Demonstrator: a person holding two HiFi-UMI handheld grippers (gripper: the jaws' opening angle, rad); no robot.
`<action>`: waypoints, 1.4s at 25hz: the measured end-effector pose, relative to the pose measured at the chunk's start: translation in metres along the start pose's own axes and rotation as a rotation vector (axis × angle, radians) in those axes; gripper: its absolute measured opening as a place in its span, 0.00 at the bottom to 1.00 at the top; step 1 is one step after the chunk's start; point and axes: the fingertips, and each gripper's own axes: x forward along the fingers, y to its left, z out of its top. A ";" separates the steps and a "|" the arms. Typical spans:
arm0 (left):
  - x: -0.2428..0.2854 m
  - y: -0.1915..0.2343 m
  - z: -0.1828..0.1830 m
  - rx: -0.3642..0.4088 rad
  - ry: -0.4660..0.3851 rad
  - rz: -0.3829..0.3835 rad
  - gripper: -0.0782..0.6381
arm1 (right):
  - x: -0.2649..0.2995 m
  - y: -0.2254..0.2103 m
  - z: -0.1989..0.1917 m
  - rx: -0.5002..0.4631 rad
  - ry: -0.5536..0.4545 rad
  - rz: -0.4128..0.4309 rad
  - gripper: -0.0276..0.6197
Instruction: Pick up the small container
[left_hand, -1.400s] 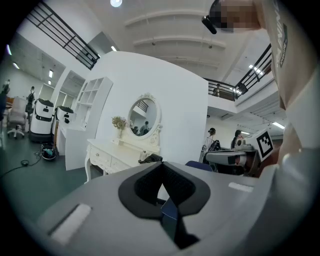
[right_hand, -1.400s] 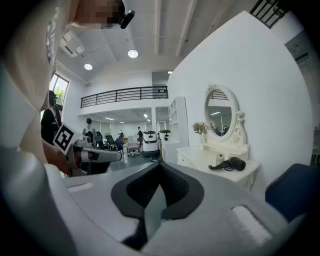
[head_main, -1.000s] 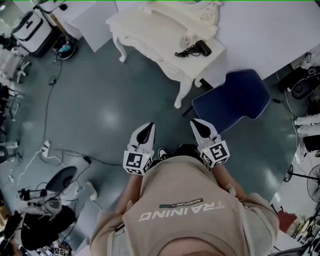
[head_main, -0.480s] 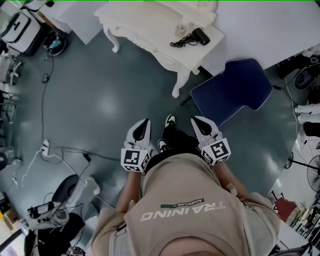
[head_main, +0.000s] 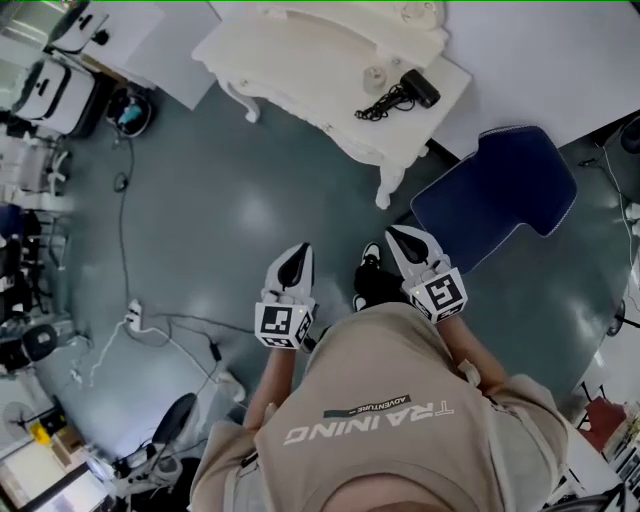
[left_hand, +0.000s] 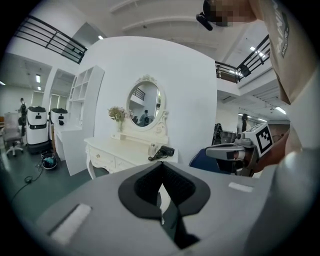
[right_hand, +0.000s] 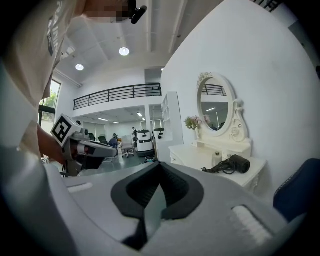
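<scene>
Well ahead on white carved dressing table (head_main: 290, 50): small pale container (head_main: 374, 75); left gripper (head_main: 296, 258), right gripper (head_main: 402, 240) empty, jaws together, pending approach.

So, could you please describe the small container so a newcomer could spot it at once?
Find the white dressing table with the oval mirror. On its top, the small container stands beside the black hair dryer: pale and upright, where the dryer lies dark.
</scene>
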 end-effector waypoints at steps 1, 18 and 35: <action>0.010 0.004 0.009 0.008 -0.001 -0.007 0.13 | 0.009 -0.010 0.001 0.008 -0.001 -0.004 0.05; 0.089 0.072 0.070 -0.076 -0.020 -0.038 0.13 | 0.106 -0.060 0.034 0.027 0.037 0.020 0.05; 0.189 0.173 0.092 0.018 -0.069 -0.303 0.13 | 0.198 -0.107 0.079 0.021 -0.023 -0.288 0.05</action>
